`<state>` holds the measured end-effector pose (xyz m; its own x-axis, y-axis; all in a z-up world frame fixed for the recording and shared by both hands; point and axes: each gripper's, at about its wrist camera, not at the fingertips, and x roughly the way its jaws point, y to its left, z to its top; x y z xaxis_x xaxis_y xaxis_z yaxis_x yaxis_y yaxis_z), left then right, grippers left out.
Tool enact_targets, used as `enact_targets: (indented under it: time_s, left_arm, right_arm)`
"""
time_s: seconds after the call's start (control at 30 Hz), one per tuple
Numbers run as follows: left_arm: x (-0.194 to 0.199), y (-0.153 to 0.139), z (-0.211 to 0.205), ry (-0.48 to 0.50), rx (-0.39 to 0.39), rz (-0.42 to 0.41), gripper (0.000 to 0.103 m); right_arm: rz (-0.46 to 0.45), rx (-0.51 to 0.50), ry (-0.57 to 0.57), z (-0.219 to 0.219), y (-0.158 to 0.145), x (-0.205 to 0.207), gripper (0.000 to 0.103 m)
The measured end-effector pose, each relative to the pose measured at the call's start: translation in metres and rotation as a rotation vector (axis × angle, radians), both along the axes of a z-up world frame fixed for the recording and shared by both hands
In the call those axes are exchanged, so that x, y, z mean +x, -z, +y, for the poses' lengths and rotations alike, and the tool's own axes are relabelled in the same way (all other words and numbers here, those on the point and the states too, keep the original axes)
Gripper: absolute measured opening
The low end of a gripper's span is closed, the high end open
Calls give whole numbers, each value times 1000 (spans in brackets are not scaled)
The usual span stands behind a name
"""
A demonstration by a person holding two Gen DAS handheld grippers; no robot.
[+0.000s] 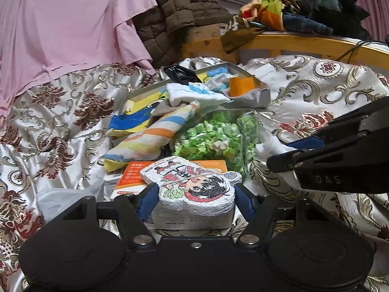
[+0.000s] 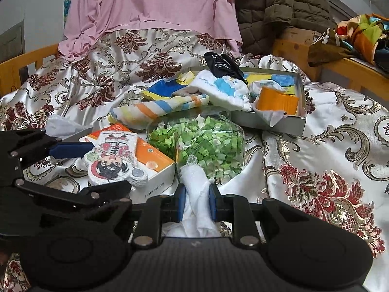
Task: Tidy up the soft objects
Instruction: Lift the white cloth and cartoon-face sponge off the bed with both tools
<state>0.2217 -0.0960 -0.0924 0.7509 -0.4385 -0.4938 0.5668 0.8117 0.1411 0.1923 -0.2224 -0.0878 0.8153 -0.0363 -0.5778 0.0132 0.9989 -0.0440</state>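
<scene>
"DAS" lettering marks right claw (image 1: 279, 164) beside cartoon sponge (image 1: 194, 185)

The white-and-orange box (image 1: 192, 215) is lying mostly hidden beneath the cartoon sponge (image 1: 194, 185), its printed lettering too small to read. The right tongs (image 1: 279, 164) are being cut off by the left view's right edge. The grey tray (image 2: 267, 121) is showing only parts of its rim under piled cloths (image 2: 226, 90).
</scene>
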Motion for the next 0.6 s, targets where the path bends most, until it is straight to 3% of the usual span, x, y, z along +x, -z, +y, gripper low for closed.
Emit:
enact_targets:
  time_s: [0.6]
  left_arm:
    - [-1, 6, -5, 13, 45, -1, 71]
  right_arm:
    - [-2, 2, -13, 3, -1, -1, 22]
